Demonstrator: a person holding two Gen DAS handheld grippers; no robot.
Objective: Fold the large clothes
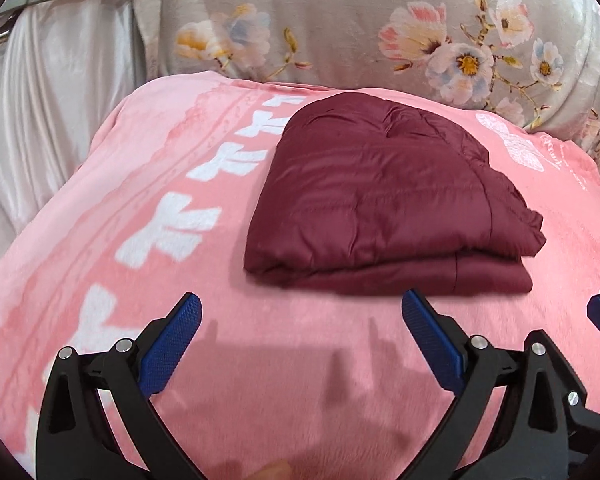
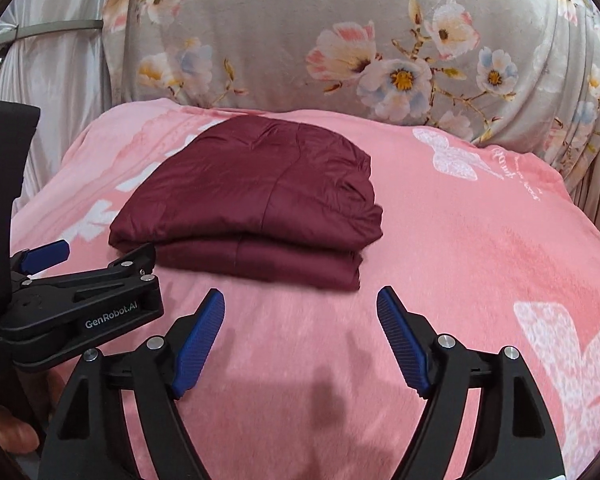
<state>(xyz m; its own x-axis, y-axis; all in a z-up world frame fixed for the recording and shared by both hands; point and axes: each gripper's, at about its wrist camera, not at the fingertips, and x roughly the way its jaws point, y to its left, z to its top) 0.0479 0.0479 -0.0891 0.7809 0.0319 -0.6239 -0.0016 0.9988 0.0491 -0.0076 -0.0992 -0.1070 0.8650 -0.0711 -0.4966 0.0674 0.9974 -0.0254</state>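
Evidently the folding was near done: the maroon quilted garment (image 1: 384, 200) lay in a stacked bundle at frame centre on the pink blanket (image 1: 140, 220), the floral cushion (image 1: 360, 20) behind it. Left gripper (image 1: 300, 312) and right gripper (image 2: 300, 304) both stood with jaws spread and empty, low in frame, just short of the bundle's near edge. Judgement: any tidying should press the layers flat from above, not drag the slippery fabric.
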